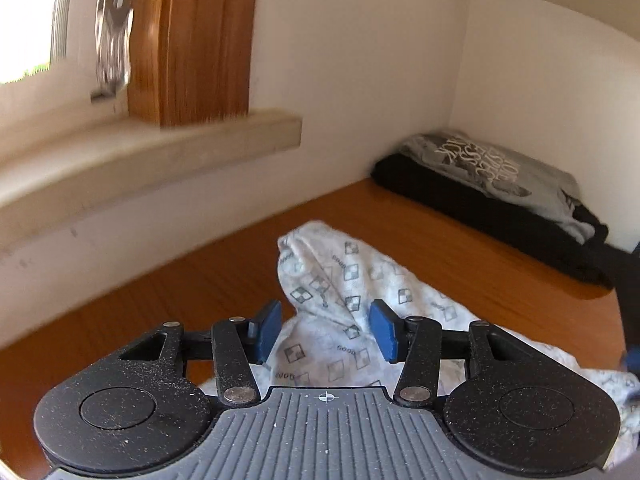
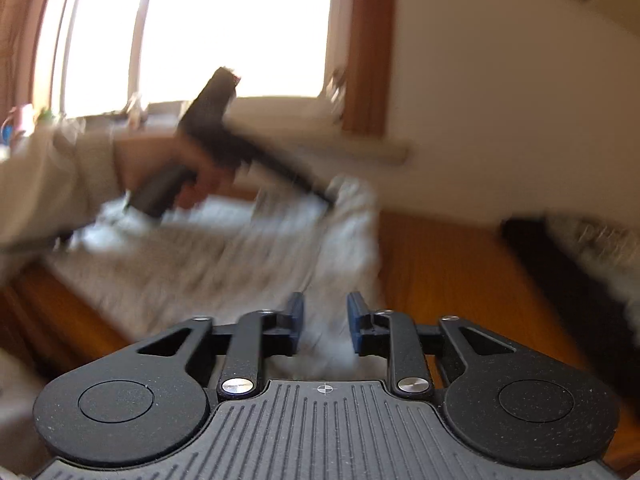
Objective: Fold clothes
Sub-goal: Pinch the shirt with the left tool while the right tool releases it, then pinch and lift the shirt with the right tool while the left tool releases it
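A white garment with a grey square print (image 1: 340, 300) lies crumpled on the wooden table (image 1: 200, 280). My left gripper (image 1: 326, 330) hovers open just above its near part, blue pads (image 1: 269, 330) apart with cloth showing between them. In the blurred right wrist view the same garment (image 2: 240, 264) spreads across the table (image 2: 440, 272). My right gripper (image 2: 325, 320) is open over its near edge. The left gripper (image 2: 328, 200), held by a hand (image 2: 200, 184) with a beige sleeve, reaches the garment's far end.
A folded stack, a grey printed shirt (image 1: 492, 168) on black clothes (image 1: 480, 208), sits in the far right corner against the white wall. A stone windowsill (image 1: 140, 152) and wooden window frame (image 1: 192, 40) rise on the left. A dark edge of the other gripper (image 1: 632, 300) shows at right.
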Action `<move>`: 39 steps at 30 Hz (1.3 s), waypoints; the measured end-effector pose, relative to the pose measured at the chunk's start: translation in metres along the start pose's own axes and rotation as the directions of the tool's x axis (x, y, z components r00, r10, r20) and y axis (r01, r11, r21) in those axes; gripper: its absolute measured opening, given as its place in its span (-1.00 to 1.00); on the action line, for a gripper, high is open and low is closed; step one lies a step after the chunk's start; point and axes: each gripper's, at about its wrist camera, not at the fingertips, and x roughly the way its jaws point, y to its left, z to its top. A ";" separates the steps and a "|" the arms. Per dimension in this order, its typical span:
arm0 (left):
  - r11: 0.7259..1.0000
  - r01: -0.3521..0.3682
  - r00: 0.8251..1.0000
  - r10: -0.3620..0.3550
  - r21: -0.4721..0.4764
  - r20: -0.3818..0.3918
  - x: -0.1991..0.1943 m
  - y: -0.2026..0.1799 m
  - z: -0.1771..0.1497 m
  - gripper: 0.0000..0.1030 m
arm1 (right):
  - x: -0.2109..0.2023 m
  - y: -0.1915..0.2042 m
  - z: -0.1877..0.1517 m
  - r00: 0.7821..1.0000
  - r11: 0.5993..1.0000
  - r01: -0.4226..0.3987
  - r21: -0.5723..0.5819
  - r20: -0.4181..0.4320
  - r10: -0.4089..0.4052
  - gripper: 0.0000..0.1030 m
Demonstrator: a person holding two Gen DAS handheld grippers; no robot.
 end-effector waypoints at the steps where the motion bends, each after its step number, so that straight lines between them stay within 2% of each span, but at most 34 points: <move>1: 1.000 0.007 1.000 -0.007 -0.016 0.000 0.003 0.004 -0.002 0.02 | 0.001 -0.002 0.010 1.000 1.000 0.021 -0.016 0.015 -0.021 -0.46; 2: 0.999 0.015 1.000 -0.015 -0.029 -0.003 0.006 0.007 -0.003 0.00 | 0.004 -0.004 0.019 0.999 0.999 0.034 -0.040 0.025 -0.033 -0.45; 4: 0.999 0.037 0.999 -0.037 -0.032 -0.004 0.007 0.009 -0.007 -0.44 | 0.018 -0.004 0.038 0.999 0.994 0.045 -0.100 0.034 -0.042 -0.45; 7: 0.998 0.062 0.998 -0.062 -0.015 0.032 0.003 0.008 -0.011 -0.54 | 0.060 -0.008 0.062 1.000 0.991 0.007 -0.133 0.005 -0.007 -0.45; 9: 0.997 0.076 0.995 -0.076 0.004 0.069 -0.003 0.006 -0.013 -0.54 | 0.095 -0.015 0.074 0.999 0.994 -0.036 -0.103 -0.032 0.032 -0.45; 12: 0.994 0.110 0.991 -0.110 -0.004 0.076 -0.004 0.007 -0.015 -0.54 | 0.141 -0.022 0.082 0.995 0.997 -0.067 -0.037 -0.076 0.064 -0.45; 17: 0.984 0.178 0.979 -0.177 0.000 0.098 -0.011 0.008 -0.017 -0.54 | 0.184 -0.023 0.078 0.991 0.994 -0.067 0.083 -0.113 0.076 -0.46; 18: 0.982 0.187 0.977 -0.187 0.007 0.098 -0.012 0.007 -0.017 -0.70 | 0.190 -0.024 0.076 0.990 0.992 -0.064 0.106 -0.122 0.077 -0.46; 24: 0.964 0.254 0.963 -0.260 0.074 0.074 -0.012 -0.008 -0.022 -0.69 | 0.204 -0.038 0.070 0.987 0.968 -0.043 0.248 -0.139 0.079 -0.46; 28: 0.957 0.276 0.958 -0.281 0.087 0.057 -0.011 -0.012 -0.024 -0.69 | 0.190 -0.036 0.069 0.993 0.962 -0.027 0.272 -0.107 0.058 -0.46; 33: 0.953 0.290 0.955 -0.294 0.086 0.041 -0.009 -0.013 -0.025 -0.68 | 0.173 -0.030 0.070 0.995 0.951 -0.061 0.304 -0.061 0.083 -0.46; 37: 0.952 0.293 0.954 -0.297 0.087 0.041 -0.009 -0.013 -0.025 -0.68 | 0.173 -0.022 0.071 0.989 0.957 -0.089 0.276 -0.087 0.118 -0.43; 39: 0.953 0.290 0.955 -0.294 0.091 0.039 -0.009 -0.014 -0.026 -0.68 | 0.176 -0.018 0.072 0.985 0.961 -0.103 0.257 -0.105 0.134 -0.26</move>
